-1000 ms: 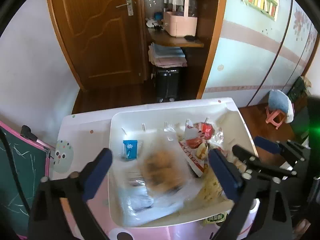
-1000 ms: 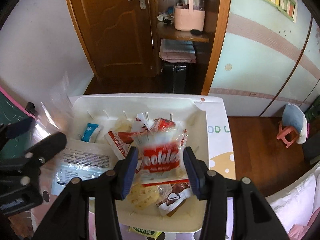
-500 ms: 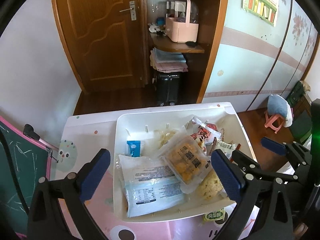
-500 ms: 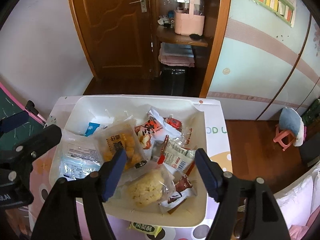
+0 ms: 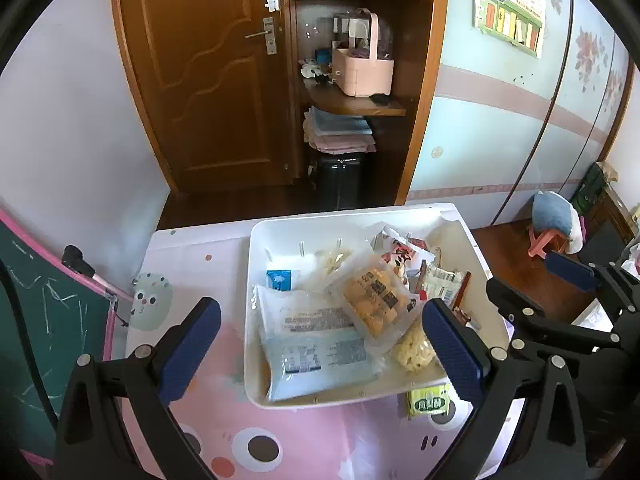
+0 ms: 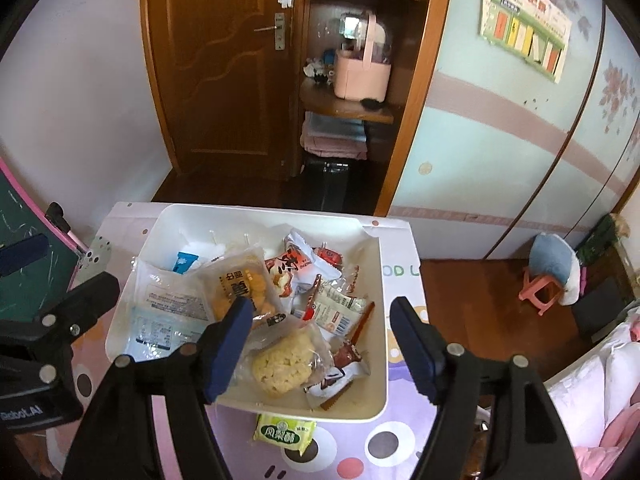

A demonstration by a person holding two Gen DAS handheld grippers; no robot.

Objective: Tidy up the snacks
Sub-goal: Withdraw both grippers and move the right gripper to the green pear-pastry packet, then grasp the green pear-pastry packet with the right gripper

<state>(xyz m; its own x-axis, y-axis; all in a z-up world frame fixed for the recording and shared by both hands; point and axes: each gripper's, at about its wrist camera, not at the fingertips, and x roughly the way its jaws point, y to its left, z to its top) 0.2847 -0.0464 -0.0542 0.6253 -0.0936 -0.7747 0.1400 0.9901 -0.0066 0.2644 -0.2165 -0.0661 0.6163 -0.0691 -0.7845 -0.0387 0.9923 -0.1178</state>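
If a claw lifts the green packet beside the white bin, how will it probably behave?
The green packet looks small and flat, so probably light. Its glossy wrapper may slip or crinkle. It lies flat on the table, so pinching an edge seems hard.

The left tongs (image 6: pixel 24 280) bear "Robot.AI" low on their body. The worktop (image 6: pixel 404 272) cloth shows the letters "OD L". Print on the snack packets is too small to read.

The right gripper (image 6: pixel 320 344) hangs wide open and empty above the white bin (image 6: pixel 382 320) heaped with snack packets. A green packet (image 6: pixel 285 433) lies on the table (image 6: pixel 400 440), touching the bin's near wall.
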